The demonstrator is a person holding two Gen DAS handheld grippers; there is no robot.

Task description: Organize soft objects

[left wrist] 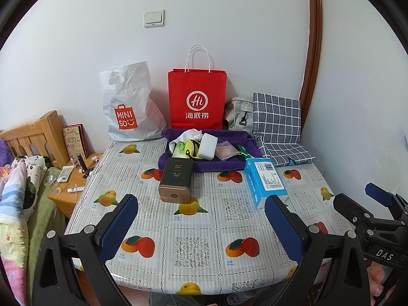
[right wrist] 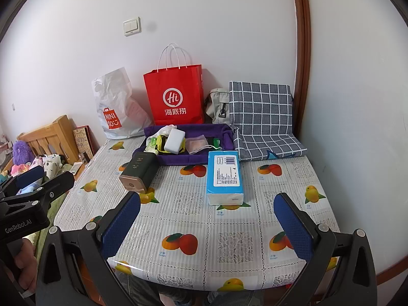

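Note:
A purple fabric tray [left wrist: 224, 167] [right wrist: 153, 130] sits at the back of the table and holds a white sponge block [left wrist: 207, 145] [right wrist: 174, 141], a green wipes pack [left wrist: 180, 149], a yellow-black item and a clear pouch [right wrist: 195, 144]. A blue tissue pack [left wrist: 265, 181] [right wrist: 224, 176] lies in front of its right end. A dark tin box [left wrist: 176, 179] [right wrist: 139, 174] lies in front of its left end. My left gripper [left wrist: 201, 225] is open and empty above the table's near edge. My right gripper [right wrist: 207, 225] is open and empty, beside it.
A red paper bag [left wrist: 196, 99], a white MINISO bag [left wrist: 130, 107], a grey bag [left wrist: 238, 117] and a checked cushion [left wrist: 278, 125] stand against the wall. A wooden nightstand [left wrist: 74, 183] with small items and a bed [left wrist: 15, 191] lie to the left.

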